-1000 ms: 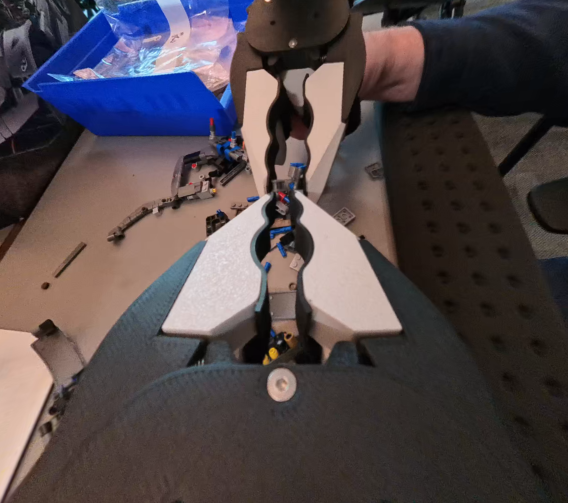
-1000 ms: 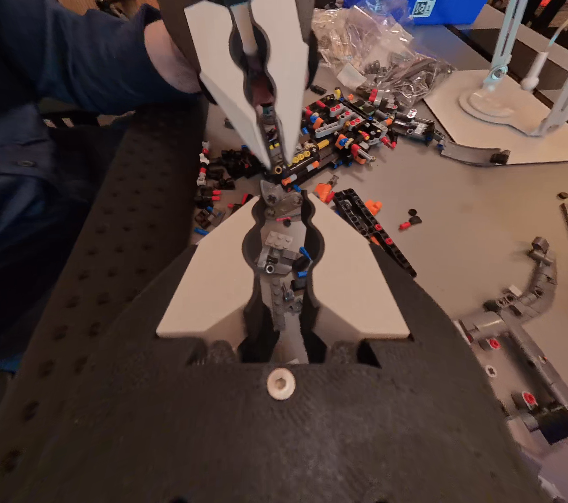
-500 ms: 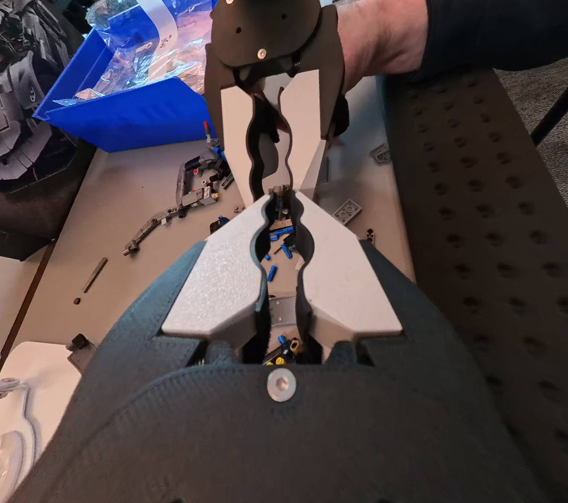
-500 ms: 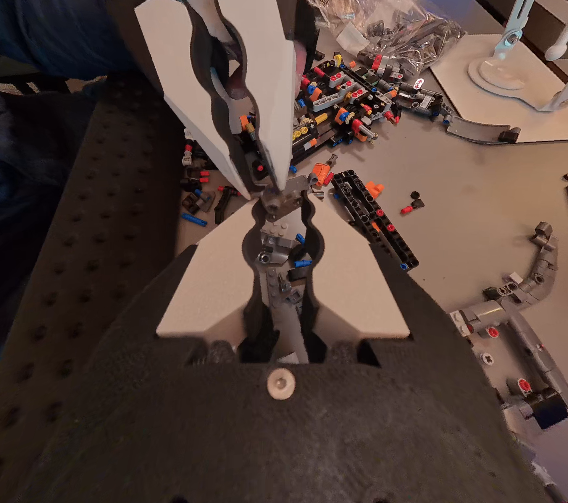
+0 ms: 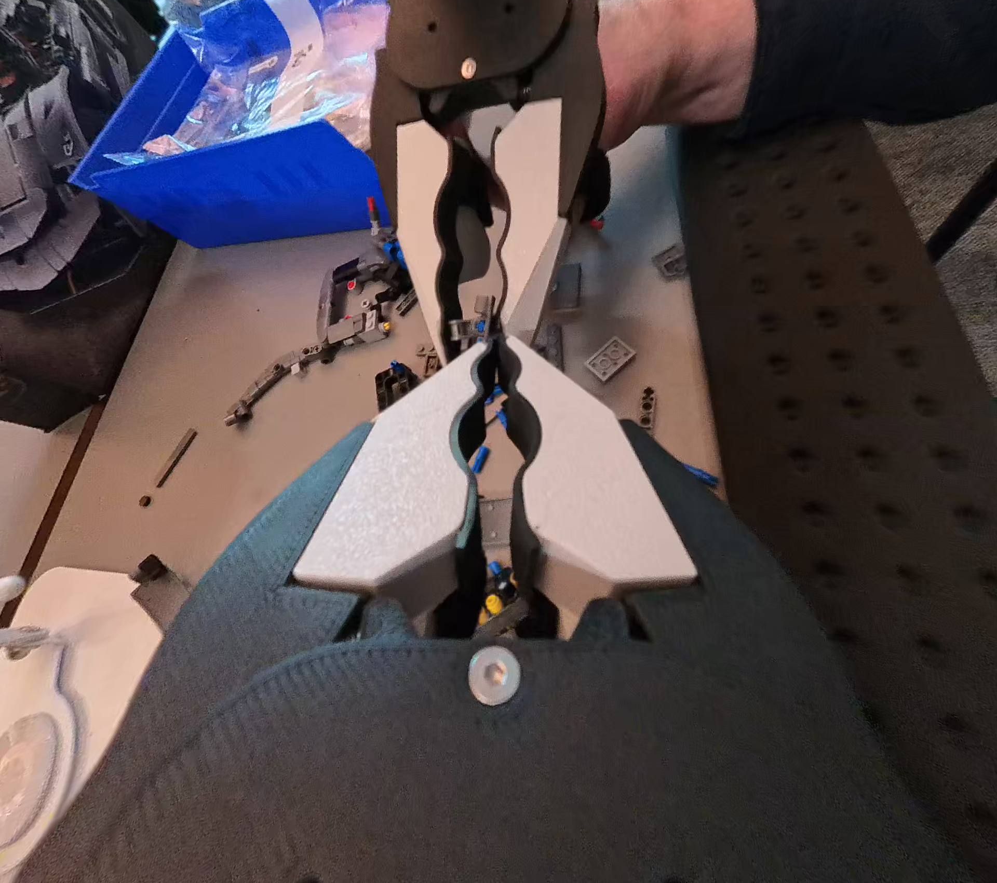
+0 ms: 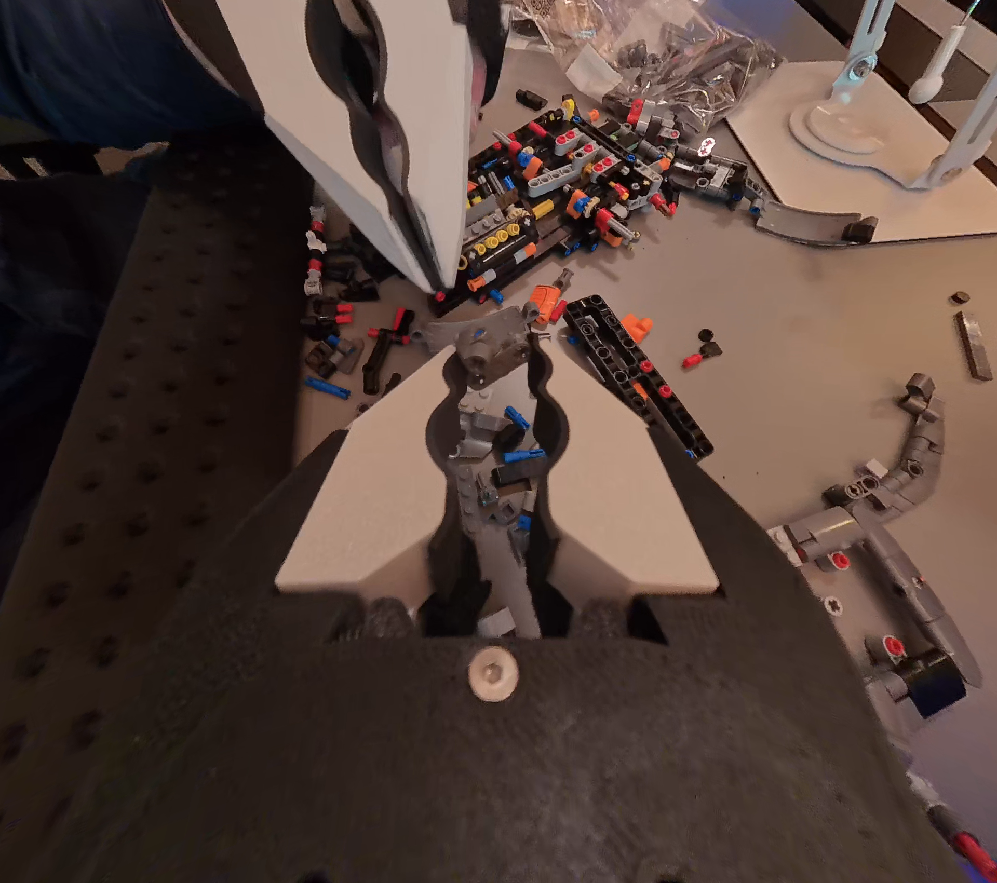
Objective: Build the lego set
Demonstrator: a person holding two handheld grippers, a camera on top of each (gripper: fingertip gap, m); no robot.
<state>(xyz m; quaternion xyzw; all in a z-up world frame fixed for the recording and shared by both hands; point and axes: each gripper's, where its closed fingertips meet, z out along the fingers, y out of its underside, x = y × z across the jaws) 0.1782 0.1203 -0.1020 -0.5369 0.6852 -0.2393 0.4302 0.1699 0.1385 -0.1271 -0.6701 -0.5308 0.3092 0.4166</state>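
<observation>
My right gripper (image 6: 493, 354) is shut on a small grey lego piece (image 6: 499, 342) with round holes and holds it above the table. In the left wrist view the right gripper (image 5: 477, 338) comes down from the top with that piece (image 5: 468, 326) at its tips. My left gripper (image 5: 493, 347) is shut, its tips pressed together, with nothing visible between them. In the right wrist view the left gripper (image 6: 438, 282) hangs from the upper left. Its tips are a short way up and left of the grey piece, apart from it.
A multicoloured part-built chassis (image 6: 566, 188) lies behind the grippers, with a black beam frame (image 6: 631, 371), loose pins and a grey curved assembly (image 6: 890, 479) around. Parts bags (image 6: 647, 21), a blue bin (image 5: 232, 188), a white stand base (image 6: 863, 129) and a black perforated mat (image 5: 836, 371) border the table. Less than 4 cm separates the two grippers' tips. From either gripper's tips it is about 20 cm to the grey curved assembly (image 6: 890, 479). My left wrist view (image 5: 293, 363) looks at it from another angle.
My left gripper's tips were at the grey piece. They have drawn back from it, up and left in the right wrist view. The right gripper keeps hold of the piece.
</observation>
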